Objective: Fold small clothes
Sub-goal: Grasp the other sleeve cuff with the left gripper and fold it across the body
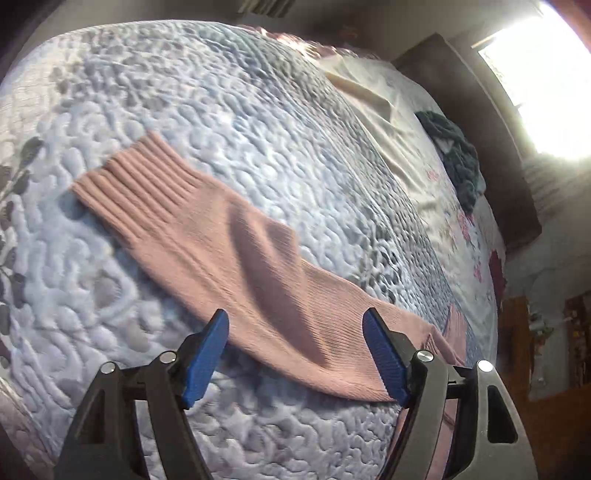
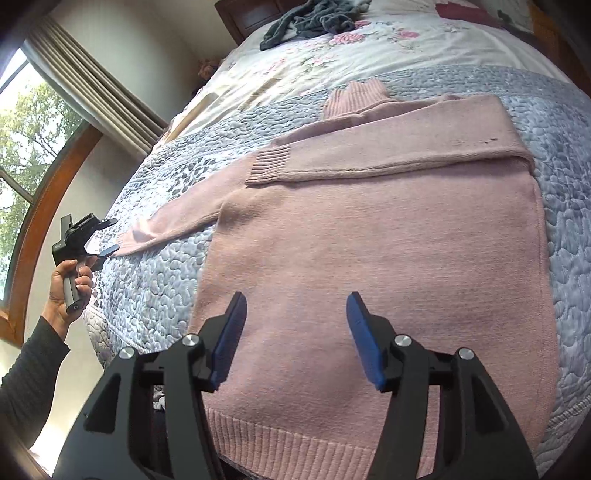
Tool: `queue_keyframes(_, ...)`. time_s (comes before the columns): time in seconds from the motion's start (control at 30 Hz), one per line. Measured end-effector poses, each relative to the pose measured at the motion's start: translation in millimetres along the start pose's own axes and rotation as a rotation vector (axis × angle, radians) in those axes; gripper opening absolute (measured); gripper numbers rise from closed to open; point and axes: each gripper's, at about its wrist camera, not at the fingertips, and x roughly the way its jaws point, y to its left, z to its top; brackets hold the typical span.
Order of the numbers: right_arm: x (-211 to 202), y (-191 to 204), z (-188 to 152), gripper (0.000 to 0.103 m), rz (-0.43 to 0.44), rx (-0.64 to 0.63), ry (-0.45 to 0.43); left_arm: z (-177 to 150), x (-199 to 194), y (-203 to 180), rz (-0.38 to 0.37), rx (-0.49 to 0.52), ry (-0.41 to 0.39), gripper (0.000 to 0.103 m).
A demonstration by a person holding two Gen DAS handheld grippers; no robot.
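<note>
The pink sweater (image 2: 369, 258) lies flat on the quilted bedspread (image 2: 155, 280), 1 sleeve (image 2: 388, 147) folded across the chest. The left gripper (image 1: 295, 347), jaws spread, hovers over the left sleeve (image 1: 221, 243), probably to fold it. The right gripper (image 2: 295, 336), jaws spread, hovers empty over the near hem.

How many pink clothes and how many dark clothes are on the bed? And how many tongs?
Pink clothes: 1, the pink sweater
Dark clothes: 1, the dark blue-grey heap near the headboard
Tongs: 2, the left tongs and the right tongs, both open
Total: 4
</note>
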Motion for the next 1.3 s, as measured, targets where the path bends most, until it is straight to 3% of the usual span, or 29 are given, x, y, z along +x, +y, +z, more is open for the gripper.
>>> queue_keyframes(0.17, 7.4, 43.5, 3.9, 0.057, 0.021, -0.077, 0.011, 42.9, -5.8, 78.4, 0.073, -0.169, -0.046, 0.075)
queue_keyframes(0.37, 9.9, 66.0, 7.8, 0.057, 0.011, -0.111, 0.023, 58.2, 17.4, 81.1, 0.099, -0.153, -0.046, 0.074)
queue_keyframes(0.47, 14.5, 68.4, 7.7, 0.057, 0.001, -0.122, 0.034, 65.3, 21.8, 77.0, 0.120, -0.139, -0.030, 0.051)
queue_keyframes(0.5, 15.9, 69.6, 7.5, 0.057, -0.002, -0.125, 0.036, 67.6, 22.5, 76.6, 0.124, -0.138, -0.023, 0.038)
queue_keyframes(0.53, 17.6, 70.4, 7.6, 0.057, -0.006, -0.127, 0.038, 69.2, 22.4, 77.2, 0.108, -0.140, -0.015, 0.019)
queue_keyframes(0.57, 19.1, 70.6, 7.9, 0.057, -0.015, -0.130, 0.041, 70.8, 21.7, 76.6, 0.096, -0.143, -0.008, 0.011)
queue_keyframes(0.63, 20.8, 69.9, 10.3, 0.057, -0.023, -0.126, 0.044, 72.9, 12.0, 68.8, 0.075, -0.130, -0.030, 0.008)
queue_keyframes(0.8, 19.0, 61.5, 24.5, 0.057, -0.025, -0.118, 0.035, 75.6, -31.5, 3.6, -0.076, -0.046, -0.092, 0.006)
queue_keyframes(0.97, 14.7, 37.9, 48.3, 0.057, -0.006, -0.041, 0.034, 66.5, -63.2, -113.0, -0.220, 0.159, -0.119, 0.006)
queue_keyframes(1.13, 11.9, 9.7, 73.8, 0.057, 0.036, 0.070, 0.039, 37.8, -47.5, -219.4, -0.272, 0.331, -0.084, 0.006)
queue_keyframes(1.3, 11.7, -19.4, 90.9, 0.057, 0.058, 0.146, 0.055, -7.2, -2.9, -290.2, -0.269, 0.453, -0.009, 0.006)
